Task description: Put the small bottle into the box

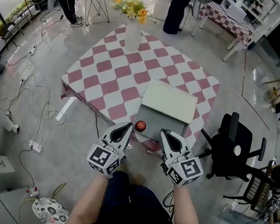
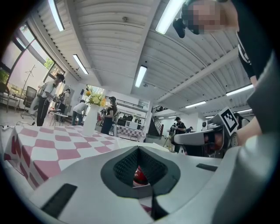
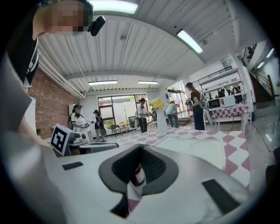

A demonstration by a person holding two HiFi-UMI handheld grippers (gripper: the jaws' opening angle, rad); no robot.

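**Near edge of the checked table [image 1: 109, 76], with both tools held side by side.**

- **Left gripper [image 1: 129, 127]:** the jaws are together and nothing is clamped.
- **Right gripper [image 1: 165, 133]:** the jaws are likewise together and empty.
- **Marker cubes:** each gripper's cube sits behind its jaws, toward the person's forearms.
- **Small bottle [image 1: 140, 125]:** it has a red cap and stands upright just ahead of the left gripper's tips, a little to their right. It lies between the two tools, nearer the left one and clear of the right. In each gripper view it shows through the window below the closed tips, beyond the jaws and not between them.
- **Box [image 1: 159, 121]:** the grey box sits directly ahead of the right gripper, with its pale lid [image 1: 170, 100] raised on the far side.
- **Bottle and box:** the bottle stands at the box corner nearest the left gripper. Whether the two touch cannot be told.
- **Vase [image 1: 132, 37]:** it holds yellow flowers and stands well beyond both tools, at the table's far side.
- **Black chair [image 1: 232, 143]:** it stands off to the right of the right gripper.
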